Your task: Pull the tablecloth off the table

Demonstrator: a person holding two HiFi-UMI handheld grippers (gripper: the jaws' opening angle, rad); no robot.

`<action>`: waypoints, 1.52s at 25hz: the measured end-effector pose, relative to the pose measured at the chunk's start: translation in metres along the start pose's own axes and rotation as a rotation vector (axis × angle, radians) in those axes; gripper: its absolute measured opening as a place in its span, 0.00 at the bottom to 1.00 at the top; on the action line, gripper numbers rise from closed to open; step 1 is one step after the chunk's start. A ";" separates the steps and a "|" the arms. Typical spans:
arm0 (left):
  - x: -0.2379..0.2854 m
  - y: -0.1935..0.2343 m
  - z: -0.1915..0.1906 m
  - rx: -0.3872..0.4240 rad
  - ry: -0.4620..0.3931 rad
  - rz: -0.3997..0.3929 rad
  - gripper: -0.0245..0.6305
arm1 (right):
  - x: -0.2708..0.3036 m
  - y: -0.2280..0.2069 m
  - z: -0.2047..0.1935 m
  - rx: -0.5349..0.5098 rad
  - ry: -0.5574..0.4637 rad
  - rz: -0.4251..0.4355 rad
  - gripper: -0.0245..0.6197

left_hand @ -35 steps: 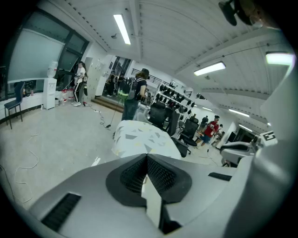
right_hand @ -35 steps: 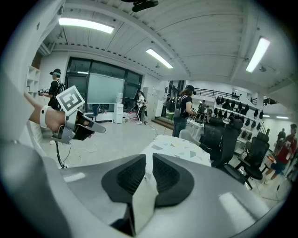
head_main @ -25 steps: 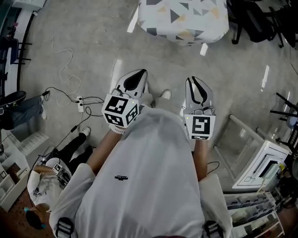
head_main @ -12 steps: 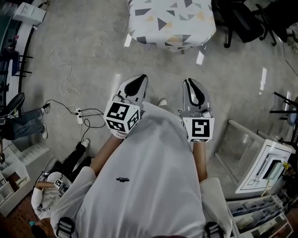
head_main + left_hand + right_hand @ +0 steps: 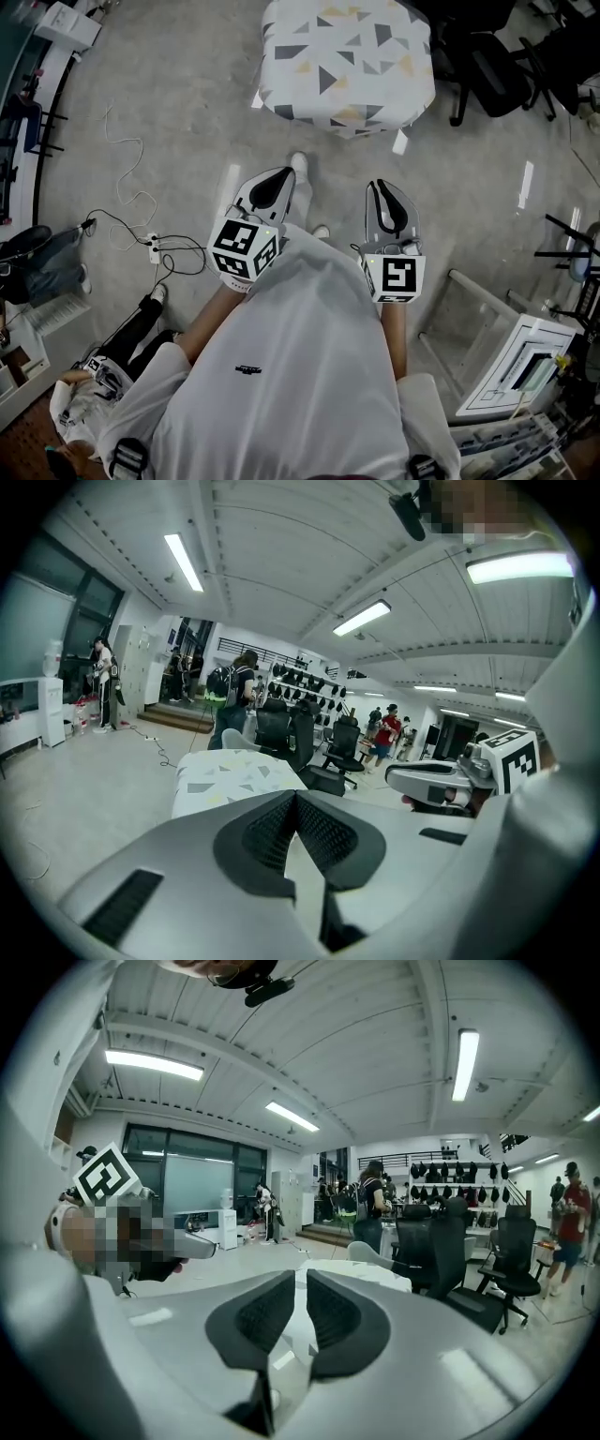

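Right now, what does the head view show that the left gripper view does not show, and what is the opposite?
Only the head view: the marker cube on the left tongs, and a person low on the floor at the bottom left. Only the left gripper view: the ceiling lights, a standing person with a backpack, and the left tongs' ribbed pads up close, touching at their tips with nothing between them. Both: the triangle-patterned tablecloth, black office chairs and the right tongs.
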State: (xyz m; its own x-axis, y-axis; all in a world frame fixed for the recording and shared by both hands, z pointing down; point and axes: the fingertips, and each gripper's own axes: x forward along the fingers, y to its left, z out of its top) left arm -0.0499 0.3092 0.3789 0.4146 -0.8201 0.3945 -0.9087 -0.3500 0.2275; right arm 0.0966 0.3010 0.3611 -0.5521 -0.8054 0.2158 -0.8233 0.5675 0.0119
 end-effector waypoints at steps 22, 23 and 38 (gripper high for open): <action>0.202 0.157 0.157 -0.108 -0.005 -0.159 0.05 | 0.247 -0.104 0.077 -0.020 0.077 -0.129 0.11; 0.207 0.162 0.161 -0.109 -0.003 -0.164 0.05 | 0.256 -0.108 0.081 -0.021 0.073 -0.138 0.11; 0.286 0.156 0.177 -0.086 0.067 -0.154 0.05 | 0.312 -0.181 0.078 0.035 0.072 -0.108 0.13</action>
State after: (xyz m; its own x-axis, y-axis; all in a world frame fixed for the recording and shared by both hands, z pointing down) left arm -0.0822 -0.0598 0.3697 0.5531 -0.7269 0.4071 -0.8282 -0.4264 0.3638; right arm 0.0631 -0.0664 0.3500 -0.4500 -0.8466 0.2843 -0.8822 0.4708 0.0055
